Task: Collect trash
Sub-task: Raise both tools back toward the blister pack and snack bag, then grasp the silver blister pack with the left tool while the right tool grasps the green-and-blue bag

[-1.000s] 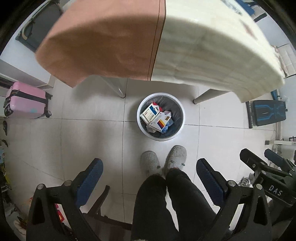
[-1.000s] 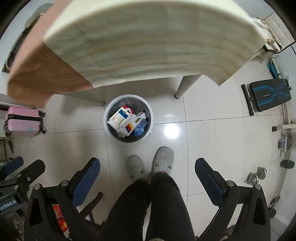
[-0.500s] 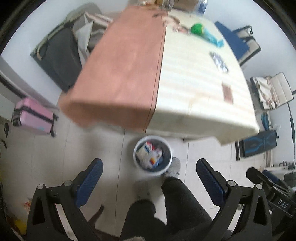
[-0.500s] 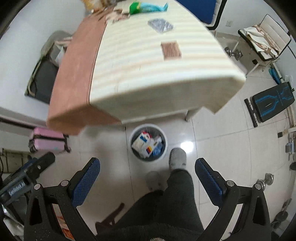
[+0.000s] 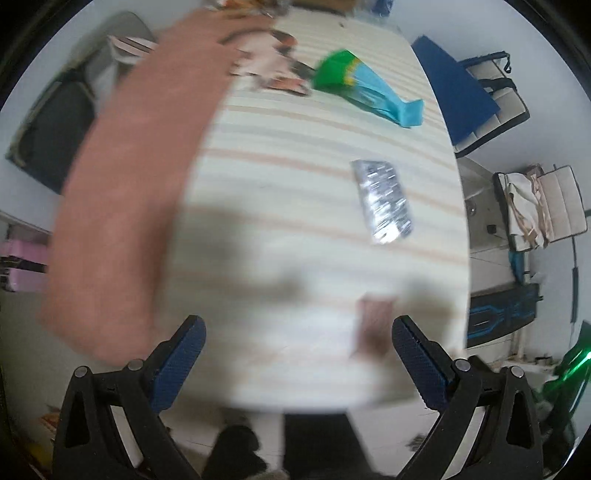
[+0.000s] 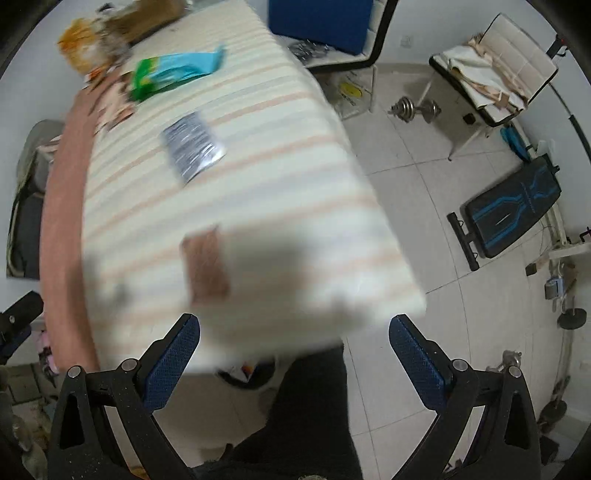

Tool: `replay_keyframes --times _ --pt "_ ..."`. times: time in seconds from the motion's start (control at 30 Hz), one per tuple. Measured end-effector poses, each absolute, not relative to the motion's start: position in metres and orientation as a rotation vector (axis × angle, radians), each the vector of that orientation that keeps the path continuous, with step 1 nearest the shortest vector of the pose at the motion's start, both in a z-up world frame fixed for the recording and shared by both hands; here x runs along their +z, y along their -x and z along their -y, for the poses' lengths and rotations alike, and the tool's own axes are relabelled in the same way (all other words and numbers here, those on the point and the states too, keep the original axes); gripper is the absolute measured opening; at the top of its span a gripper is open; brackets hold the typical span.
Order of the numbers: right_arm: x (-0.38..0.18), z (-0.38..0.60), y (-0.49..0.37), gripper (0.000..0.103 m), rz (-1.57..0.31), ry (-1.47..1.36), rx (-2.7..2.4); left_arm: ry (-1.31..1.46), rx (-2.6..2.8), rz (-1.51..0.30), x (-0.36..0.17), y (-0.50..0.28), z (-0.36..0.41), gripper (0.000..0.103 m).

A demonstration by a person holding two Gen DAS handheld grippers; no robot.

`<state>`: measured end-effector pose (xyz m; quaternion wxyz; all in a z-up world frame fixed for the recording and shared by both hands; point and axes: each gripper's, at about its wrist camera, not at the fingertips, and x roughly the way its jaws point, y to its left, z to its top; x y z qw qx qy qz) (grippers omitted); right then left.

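Both views are blurred by motion. On the striped tablecloth (image 5: pixel 280 221) lie a small brown packet (image 5: pixel 373 328) near the front edge, a silver foil blister pack (image 5: pixel 382 201) in the middle, and a green and blue wrapper (image 5: pixel 364 88) further back. The same brown packet (image 6: pixel 205 264), foil pack (image 6: pixel 192 146) and wrapper (image 6: pixel 173 72) show in the right wrist view. My left gripper (image 5: pixel 297 363) is open and empty above the table's front edge. My right gripper (image 6: pixel 293 360) is open and empty over the table's front right corner. The bin is mostly hidden under the table.
A brown cloth strip (image 5: pixel 125 192) covers the table's left side. Papers and clutter (image 5: pixel 273 70) lie at the far end. A blue chair (image 6: pixel 325 26), dumbbells (image 6: pixel 415 107), a black bench (image 6: pixel 513 210) and a folding chair (image 6: pixel 495 70) stand to the right. My legs (image 6: pixel 306 417) are below.
Both grippers have swung up from the bin on the floor to look over the tabletop. The bin has dropped out of sight under the table edge. Both stay open.
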<state>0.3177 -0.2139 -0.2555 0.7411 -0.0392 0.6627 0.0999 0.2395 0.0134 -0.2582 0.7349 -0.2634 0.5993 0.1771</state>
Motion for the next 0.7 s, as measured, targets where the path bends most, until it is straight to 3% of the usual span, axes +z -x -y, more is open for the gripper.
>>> replay_keyframes --times 0.3,0.33,0.4,0.47,0.5,0.63,0.7 --pt "-0.288 0.218 -0.476 0.103 -1.498 0.135 0.193 0.682 0.365 -1.499 -0.355 -0.401 0.012 0.101" --pt "-0.290 0.217 -0.489 0.103 -1.501 0.141 0.196 0.679 0.373 -1.506 -0.361 -0.407 0.012 0.093" --pt "-0.291 0.215 -0.512 0.103 -1.502 0.157 0.209 0.654 0.402 -1.505 -0.363 -0.415 0.014 0.090" --pt "-0.291 0.210 -0.530 0.103 -1.504 0.183 0.237 0.601 0.401 -1.495 -0.358 -0.419 0.018 0.070" --pt "-0.291 0.206 -0.538 0.103 -1.509 0.192 0.253 0.573 0.413 -1.492 -0.356 -0.417 0.019 0.065" --pt "-0.287 0.171 -0.568 0.103 -1.515 0.271 0.369 0.587 0.388 -1.460 -0.349 -0.399 0.010 0.048" --pt "-0.282 0.141 -0.581 0.103 -1.497 0.333 0.462 0.554 0.449 -1.458 -0.345 -0.388 -0.003 0.045"
